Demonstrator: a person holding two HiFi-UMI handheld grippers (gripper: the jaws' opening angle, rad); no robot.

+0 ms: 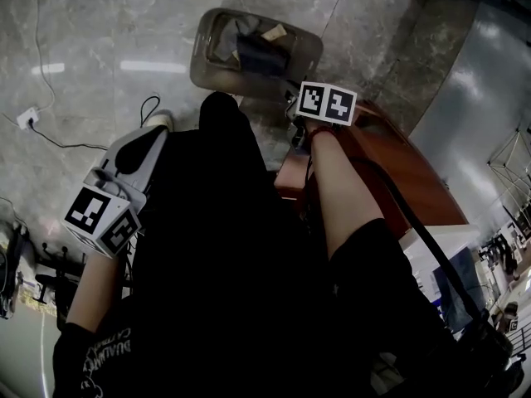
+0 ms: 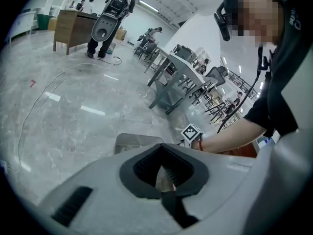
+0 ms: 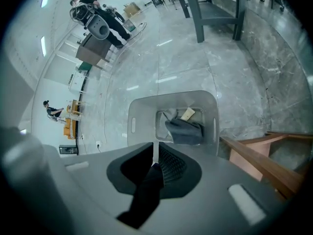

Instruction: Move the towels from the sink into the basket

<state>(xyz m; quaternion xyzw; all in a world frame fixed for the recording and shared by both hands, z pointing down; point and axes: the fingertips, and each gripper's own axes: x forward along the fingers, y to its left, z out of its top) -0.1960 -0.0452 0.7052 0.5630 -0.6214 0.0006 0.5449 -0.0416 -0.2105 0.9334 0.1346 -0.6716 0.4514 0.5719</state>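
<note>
We see our right gripper point(image 3: 156, 153) open only a narrow slit, empty and pointing at the basket point(image 3: 142, 106), where 1 dark towel point(image 3: 185, 130) lies, while our left gripper point(image 2: 161, 169) is closed and empty.

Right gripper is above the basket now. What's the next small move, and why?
Probably lift the right gripper clear of the basket: its jaws stand slightly apart with nothing between them, and the dark towel already lies inside the basket.
</note>
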